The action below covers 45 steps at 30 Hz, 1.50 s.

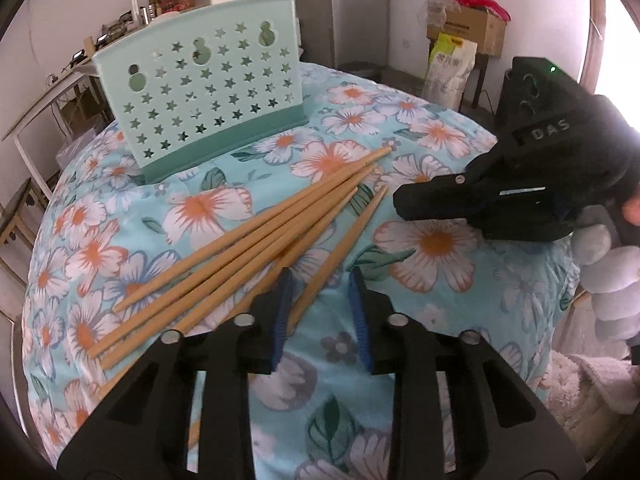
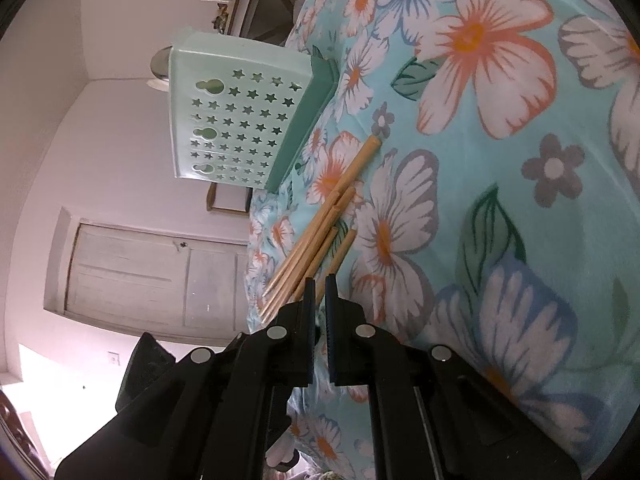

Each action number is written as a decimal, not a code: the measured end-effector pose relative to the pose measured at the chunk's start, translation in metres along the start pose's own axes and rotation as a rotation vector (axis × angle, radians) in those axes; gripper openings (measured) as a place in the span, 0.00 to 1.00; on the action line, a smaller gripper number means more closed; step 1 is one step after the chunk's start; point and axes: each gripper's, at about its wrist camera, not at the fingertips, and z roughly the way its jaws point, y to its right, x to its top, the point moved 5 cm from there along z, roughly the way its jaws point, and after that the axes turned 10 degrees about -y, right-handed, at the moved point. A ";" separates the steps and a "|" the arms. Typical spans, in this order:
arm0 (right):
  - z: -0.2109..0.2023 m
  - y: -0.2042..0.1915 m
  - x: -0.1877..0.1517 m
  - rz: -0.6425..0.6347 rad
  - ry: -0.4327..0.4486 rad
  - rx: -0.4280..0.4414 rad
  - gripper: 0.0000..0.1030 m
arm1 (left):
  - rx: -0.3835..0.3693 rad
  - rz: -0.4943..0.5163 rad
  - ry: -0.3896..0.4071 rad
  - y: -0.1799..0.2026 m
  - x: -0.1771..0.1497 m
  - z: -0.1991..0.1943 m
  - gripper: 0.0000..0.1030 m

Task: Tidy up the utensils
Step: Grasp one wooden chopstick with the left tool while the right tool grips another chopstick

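Several wooden chopsticks (image 1: 256, 240) lie fanned on the floral tablecloth (image 1: 432, 248). A mint-green utensil holder (image 1: 204, 80) with star holes stands upright behind them. My left gripper (image 1: 320, 292) is open, low over the cloth, its jaws straddling the thin end of the rightmost chopstick. My right gripper (image 1: 408, 200) hovers to the right of the chopsticks' thick ends. In the right wrist view, which is rolled sideways, the right gripper (image 2: 319, 284) is nearly shut and empty, its tips near the chopsticks (image 2: 320, 232), with the holder (image 2: 236, 120) beyond.
The round table's edge (image 1: 52, 208) drops off at the left. Shelves with clutter, cardboard boxes (image 1: 472, 28) and a white sack stand behind the table. A person's fleece sleeve (image 1: 612, 288) is at the right.
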 end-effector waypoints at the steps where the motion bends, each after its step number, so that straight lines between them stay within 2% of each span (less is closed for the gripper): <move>1: -0.001 0.000 0.000 0.003 0.002 0.004 0.05 | 0.003 0.006 -0.001 0.001 0.000 0.000 0.17; 5: -0.012 0.004 0.001 0.010 0.016 0.014 0.05 | 0.014 0.059 -0.001 0.009 -0.003 -0.003 0.12; 9: -0.021 0.007 0.002 0.012 0.025 0.019 0.05 | 0.015 0.087 -0.011 0.015 -0.012 -0.009 0.12; 12: -0.026 0.010 0.003 0.018 0.028 0.031 0.05 | -0.004 0.071 -0.020 0.014 -0.014 -0.013 0.14; 13: -0.028 0.011 0.003 0.018 0.029 0.034 0.05 | -0.018 0.063 -0.023 0.014 -0.014 -0.014 0.18; 16: -0.031 0.012 0.002 0.016 0.034 0.036 0.05 | -0.060 0.039 -0.029 0.017 -0.007 -0.013 0.22; 21: -0.038 0.015 0.000 0.022 0.050 0.049 0.05 | -0.068 0.073 -0.042 0.029 0.012 -0.001 0.22; 25: -0.041 0.018 -0.001 0.023 0.057 0.061 0.05 | -0.074 0.045 -0.075 0.029 0.025 0.015 0.22; 27: -0.043 0.018 -0.002 0.021 0.061 0.065 0.05 | -0.075 0.037 -0.078 0.031 0.031 0.019 0.20; 28: -0.044 0.019 -0.003 0.023 0.062 0.067 0.05 | -0.071 0.038 -0.077 0.032 0.032 0.020 0.15; 34: -0.053 0.025 -0.008 0.045 0.081 0.077 0.09 | -0.054 0.064 -0.035 0.039 0.033 0.009 0.06; 38: -0.057 0.026 -0.011 0.070 0.088 0.091 0.14 | -0.058 0.044 0.015 0.035 0.030 -0.014 0.05; 41: -0.050 0.022 -0.014 0.086 0.069 0.101 0.16 | -0.065 -0.008 0.070 0.024 0.029 -0.035 0.05; 45: -0.028 0.014 -0.015 0.107 0.024 0.079 0.16 | -0.120 -0.152 0.143 -0.005 0.023 -0.062 0.05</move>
